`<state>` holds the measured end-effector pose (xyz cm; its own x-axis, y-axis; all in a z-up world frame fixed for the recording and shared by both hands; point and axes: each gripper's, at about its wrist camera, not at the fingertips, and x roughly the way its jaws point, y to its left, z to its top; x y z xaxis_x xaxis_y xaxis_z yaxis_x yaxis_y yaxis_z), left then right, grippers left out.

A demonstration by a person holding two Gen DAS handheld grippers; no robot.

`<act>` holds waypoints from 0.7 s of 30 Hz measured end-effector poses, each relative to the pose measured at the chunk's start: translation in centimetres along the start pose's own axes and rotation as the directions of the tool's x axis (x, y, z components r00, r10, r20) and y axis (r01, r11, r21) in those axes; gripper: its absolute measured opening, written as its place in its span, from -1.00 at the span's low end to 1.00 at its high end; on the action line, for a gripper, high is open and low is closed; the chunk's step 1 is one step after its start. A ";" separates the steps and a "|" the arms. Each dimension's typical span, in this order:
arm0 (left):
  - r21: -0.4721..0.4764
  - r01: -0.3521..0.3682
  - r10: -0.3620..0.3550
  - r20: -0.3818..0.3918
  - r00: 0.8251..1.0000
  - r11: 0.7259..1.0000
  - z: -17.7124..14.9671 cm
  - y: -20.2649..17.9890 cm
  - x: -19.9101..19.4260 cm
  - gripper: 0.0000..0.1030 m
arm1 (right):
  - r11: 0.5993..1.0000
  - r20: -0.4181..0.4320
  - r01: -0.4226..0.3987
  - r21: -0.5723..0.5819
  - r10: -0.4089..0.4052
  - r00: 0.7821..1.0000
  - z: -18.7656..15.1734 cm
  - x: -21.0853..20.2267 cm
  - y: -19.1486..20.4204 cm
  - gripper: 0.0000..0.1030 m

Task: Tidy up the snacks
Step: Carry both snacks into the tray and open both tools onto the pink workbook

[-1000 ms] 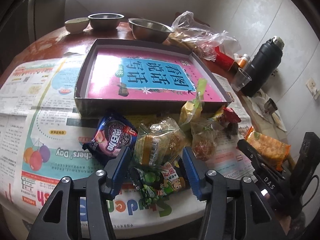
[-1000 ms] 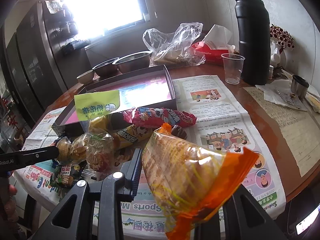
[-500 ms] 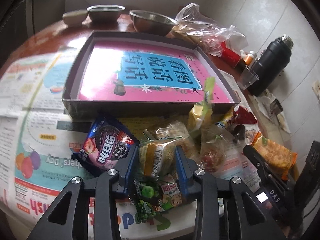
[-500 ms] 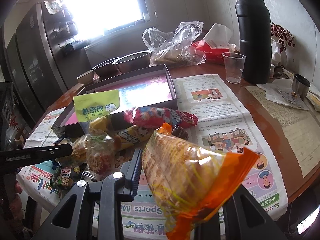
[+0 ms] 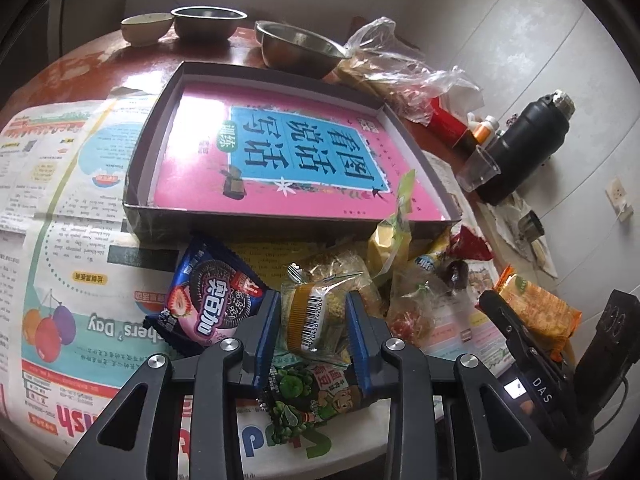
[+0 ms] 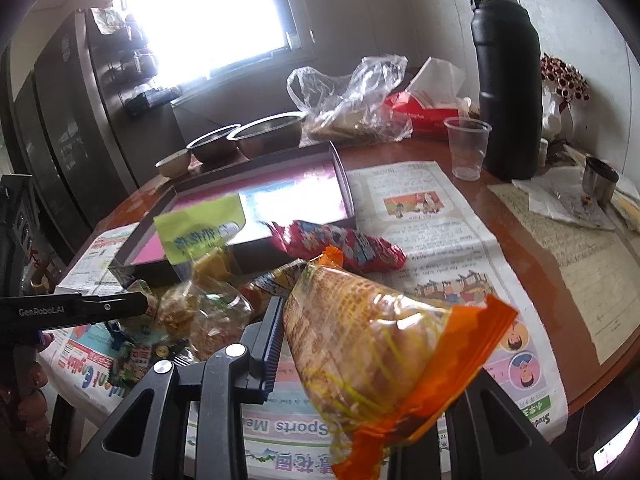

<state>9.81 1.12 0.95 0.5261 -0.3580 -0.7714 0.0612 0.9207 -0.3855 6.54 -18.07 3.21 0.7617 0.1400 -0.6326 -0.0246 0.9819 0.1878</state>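
Note:
My left gripper (image 5: 313,330) is shut on a clear-wrapped cake with a barcode (image 5: 316,314), lifted a little above the snack pile. Below it lies a green pea packet (image 5: 310,394); an Oreo packet (image 5: 208,304) lies to its left. The dark box with a pink book inside (image 5: 280,152) sits beyond the pile. My right gripper (image 6: 360,356) is shut on an orange cracker packet (image 6: 372,344), also seen in the left wrist view (image 5: 540,314). A red packet (image 6: 340,246) and a green-topped bag (image 6: 200,226) lie by the box (image 6: 296,196).
Newspaper (image 5: 60,240) covers the round table. At the back stand metal bowls (image 5: 296,50), a plastic bag (image 6: 352,100), a black thermos (image 6: 506,92), a plastic cup (image 6: 466,148) and a red tissue pack (image 6: 420,108). A metal cup (image 6: 600,180) is at the right.
My left gripper has closed on the barcode cake and raised it from the pile. The right gripper still holds the orange packet in place.

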 end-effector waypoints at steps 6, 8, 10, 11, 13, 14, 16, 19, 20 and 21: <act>-0.004 0.010 -0.010 0.034 0.999 1.000 1.0 0.5 -1.4 -0.34 | 1.000 0.019 0.002 -0.019 -0.002 1.000 1.2 -0.2 0.7 -0.38; 0.000 0.011 -0.011 0.046 0.999 1.000 1.4 0.5 -1.7 -0.34 | 1.000 0.023 0.003 -0.024 -0.003 1.000 1.7 -0.2 0.9 -0.38; 0.003 0.011 -0.011 0.055 0.998 1.000 1.8 0.5 -2.0 -0.34 | 1.000 0.030 0.003 -0.029 -0.002 1.000 2.1 -0.2 1.0 -0.38; 0.002 0.012 -0.012 0.060 0.998 1.000 2.1 0.6 -2.1 -0.34 | 0.999 0.034 0.001 -0.032 0.000 0.999 2.5 -0.1 1.2 -0.38; 0.006 0.010 -0.010 0.070 0.998 1.000 2.6 0.7 -2.2 -0.34 | 0.999 0.043 0.002 -0.039 -0.001 0.999 3.1 -0.1 1.4 -0.38; 0.006 0.009 -0.010 0.074 0.997 1.000 2.9 0.8 -2.3 -0.34 | 0.999 0.046 -0.001 -0.042 0.003 0.999 3.5 0.0 1.5 -0.38; 0.007 0.008 -0.009 0.083 0.996 1.000 3.3 0.9 -2.4 -0.34 | 0.999 0.053 -0.009 -0.043 0.011 0.999 4.3 0.2 1.8 -0.38; 0.009 -0.001 0.000 0.099 0.995 1.000 4.1 1.1 -2.6 -0.34 | 0.999 0.058 -0.005 -0.053 0.008 0.998 5.3 0.8 2.0 -0.38; 0.008 -0.002 0.001 0.102 0.995 1.000 4.3 1.1 -2.5 -0.34 | 0.999 0.060 -0.005 -0.052 0.008 0.998 5.6 1.0 2.0 -0.38; 0.009 -0.005 0.004 0.107 0.994 1.000 4.6 1.2 -2.5 -0.34 | 0.999 0.062 -0.007 -0.051 0.010 0.998 5.9 1.2 2.1 -0.38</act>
<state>12.47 3.79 4.73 0.6140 -0.3352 -0.7146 0.0659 0.9240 -0.3768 11.19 -16.64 7.31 0.8000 0.1422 -0.5830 -0.0629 0.9860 0.1541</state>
